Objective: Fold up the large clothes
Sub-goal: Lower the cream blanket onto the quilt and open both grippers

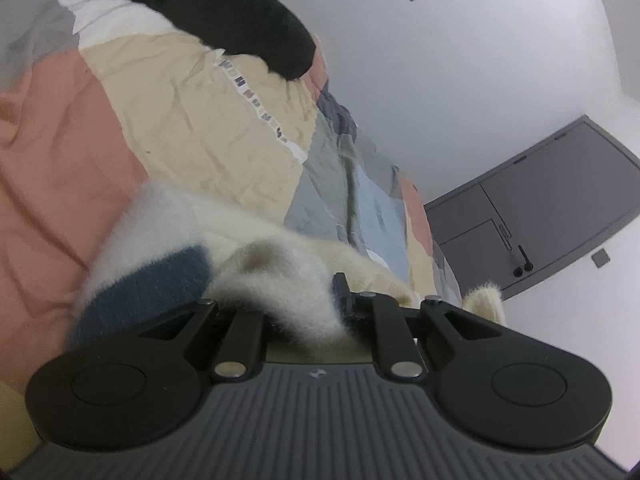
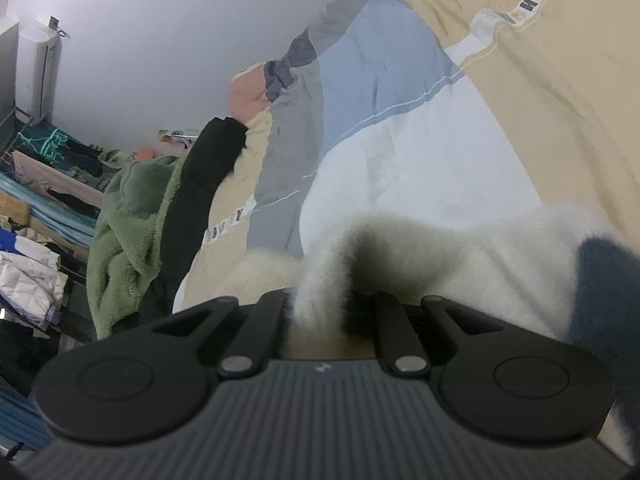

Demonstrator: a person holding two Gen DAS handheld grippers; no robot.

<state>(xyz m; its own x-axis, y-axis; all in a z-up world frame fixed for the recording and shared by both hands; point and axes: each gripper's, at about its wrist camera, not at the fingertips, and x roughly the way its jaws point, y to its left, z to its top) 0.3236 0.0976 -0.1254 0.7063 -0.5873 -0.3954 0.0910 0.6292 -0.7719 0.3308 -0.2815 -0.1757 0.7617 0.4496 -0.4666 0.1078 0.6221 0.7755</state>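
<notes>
A fluffy cream sweater (image 1: pixel 168 224) with a dark blue patch lies on a patchwork bedspread (image 1: pixel 172 112). My left gripper (image 1: pixel 308 312) is shut on a bunched fold of the sweater; the fabric hides most of the fingers. In the right wrist view the same cream sweater (image 2: pixel 460 248) with its blue patch at the right fills the space in front of my right gripper (image 2: pixel 324 312), which is shut on another fold of it. Fabric buries the fingertips there too.
A black garment (image 1: pixel 240 20) and a green fleece (image 2: pixel 128 220) lie at the bed's far side. A grey door (image 1: pixel 560 200) is in the white wall. Piled clothes and a rack (image 2: pixel 36 200) stand beside the bed.
</notes>
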